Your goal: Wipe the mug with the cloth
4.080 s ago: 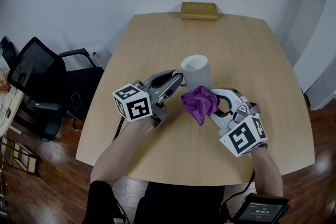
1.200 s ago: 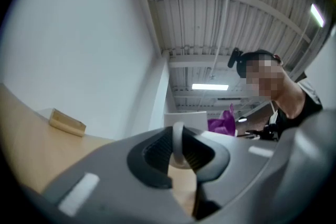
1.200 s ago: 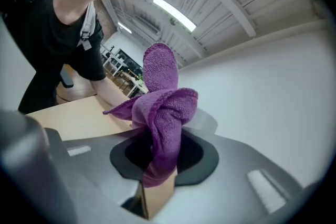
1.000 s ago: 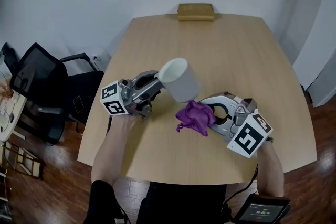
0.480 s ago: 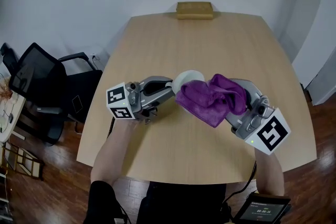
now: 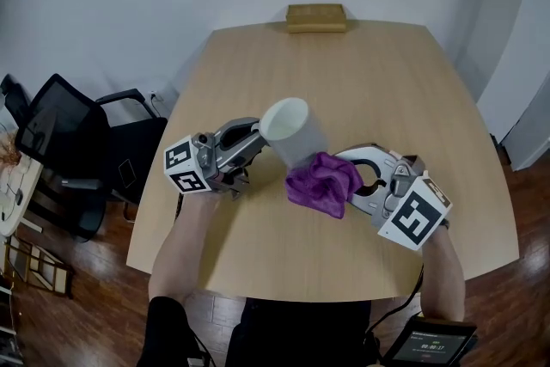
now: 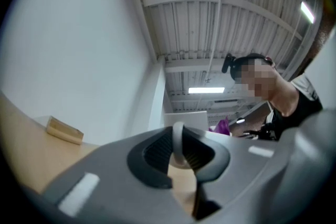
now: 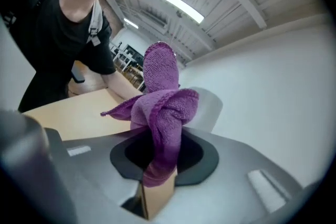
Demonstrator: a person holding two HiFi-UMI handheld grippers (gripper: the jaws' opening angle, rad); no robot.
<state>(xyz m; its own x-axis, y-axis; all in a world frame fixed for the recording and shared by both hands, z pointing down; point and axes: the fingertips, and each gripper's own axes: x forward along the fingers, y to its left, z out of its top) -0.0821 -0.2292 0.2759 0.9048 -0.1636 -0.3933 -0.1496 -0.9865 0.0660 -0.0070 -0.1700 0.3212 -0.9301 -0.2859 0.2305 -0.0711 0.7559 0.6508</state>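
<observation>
A white mug is held tilted above the table, its mouth facing up and left. My left gripper is shut on the mug's handle. In the left gripper view the thin white handle stands pinched between the jaws of the left gripper. My right gripper is shut on a bunched purple cloth, which lies against the mug's lower end. In the right gripper view the cloth rises from the jaws of the right gripper, with the mug just behind it.
The light wooden table carries a tan block at its far edge. A black office chair stands off the table's left side. A small screen device shows at the bottom right.
Since four seconds ago the mug has been lifted and tilted. Half a second ago the cloth was spread over the mug; the right gripper has since drawn back and down, with the cloth bunched by the mug's base.
</observation>
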